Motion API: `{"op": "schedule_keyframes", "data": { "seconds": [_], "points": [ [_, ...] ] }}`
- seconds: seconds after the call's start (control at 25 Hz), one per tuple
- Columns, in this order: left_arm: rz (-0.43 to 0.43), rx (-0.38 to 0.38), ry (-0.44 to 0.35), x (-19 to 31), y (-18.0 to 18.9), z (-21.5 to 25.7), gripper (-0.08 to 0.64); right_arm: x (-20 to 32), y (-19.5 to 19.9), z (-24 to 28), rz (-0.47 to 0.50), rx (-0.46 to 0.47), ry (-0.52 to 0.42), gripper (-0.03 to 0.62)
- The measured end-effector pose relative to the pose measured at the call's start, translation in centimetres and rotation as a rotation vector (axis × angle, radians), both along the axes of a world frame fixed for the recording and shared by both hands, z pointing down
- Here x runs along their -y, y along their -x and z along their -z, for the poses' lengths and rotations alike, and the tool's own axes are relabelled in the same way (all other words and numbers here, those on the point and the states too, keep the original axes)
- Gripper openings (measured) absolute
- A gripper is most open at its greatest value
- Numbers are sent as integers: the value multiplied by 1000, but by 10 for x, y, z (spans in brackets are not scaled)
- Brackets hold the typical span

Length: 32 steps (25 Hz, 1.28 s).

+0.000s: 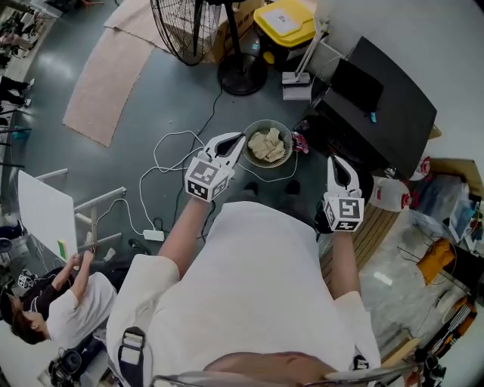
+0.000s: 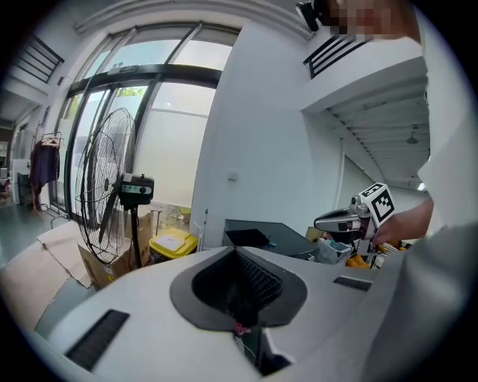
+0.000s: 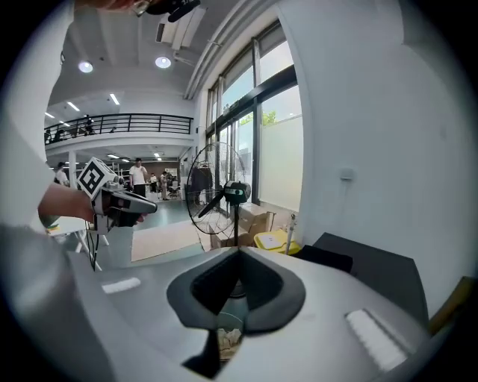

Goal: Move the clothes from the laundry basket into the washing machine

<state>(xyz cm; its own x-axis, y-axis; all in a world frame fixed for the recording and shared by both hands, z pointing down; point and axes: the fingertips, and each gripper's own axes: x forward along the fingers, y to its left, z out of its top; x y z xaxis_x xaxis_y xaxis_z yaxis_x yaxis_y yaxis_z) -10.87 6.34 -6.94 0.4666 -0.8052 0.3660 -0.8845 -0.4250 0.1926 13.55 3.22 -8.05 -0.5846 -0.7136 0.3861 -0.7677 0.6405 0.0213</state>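
A round laundry basket [image 1: 253, 127] stands on the grey floor ahead of me, with beige clothes [image 1: 267, 143] in it. To its right is the dark washing machine [image 1: 386, 113], also in the left gripper view [image 2: 269, 235]. My left gripper [image 1: 240, 140] hovers above the basket's left rim, jaws together and empty. My right gripper [image 1: 333, 160] is held to the right of the basket, near the machine's front, shut with nothing in it. In the right gripper view, the clothes [image 3: 228, 339] show below the closed jaws.
A pedestal fan [image 1: 197, 30] and a yellow-lidded bin [image 1: 286, 21] stand beyond the basket. White cables [image 1: 170, 147] loop on the floor to its left. A white jug [image 1: 389, 195] sits at the right. Another person [image 1: 53, 310] crouches at the lower left by a white panel [image 1: 47, 212].
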Motion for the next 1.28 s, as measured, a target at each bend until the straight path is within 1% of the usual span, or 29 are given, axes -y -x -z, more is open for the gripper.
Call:
{"op": "schedule_keyframes", "data": {
  "seconds": [0.12,0.36,0.64,0.84,0.96,1.12,1.28],
  "points": [
    [60,-9,11,-2,-10,-1,5,11,-3,-1,74,-8,8,11],
    [163,-23,35,0,-28,-7,6,32,-16,-6,181,-21,31,11],
    [256,-19,61,-5,-44,-19,6,46,-17,-31,302,-35,87,11],
    [305,-17,95,-17,-46,-32,6,41,4,-50,415,-54,126,11],
    [323,-16,114,-24,-43,-44,6,37,19,-63,460,-59,149,11],
    [345,-27,156,-28,-34,-66,6,36,36,-86,492,-70,187,11],
    [342,-42,189,-24,-17,-97,6,41,55,-118,493,-97,223,11]
  ]
}}
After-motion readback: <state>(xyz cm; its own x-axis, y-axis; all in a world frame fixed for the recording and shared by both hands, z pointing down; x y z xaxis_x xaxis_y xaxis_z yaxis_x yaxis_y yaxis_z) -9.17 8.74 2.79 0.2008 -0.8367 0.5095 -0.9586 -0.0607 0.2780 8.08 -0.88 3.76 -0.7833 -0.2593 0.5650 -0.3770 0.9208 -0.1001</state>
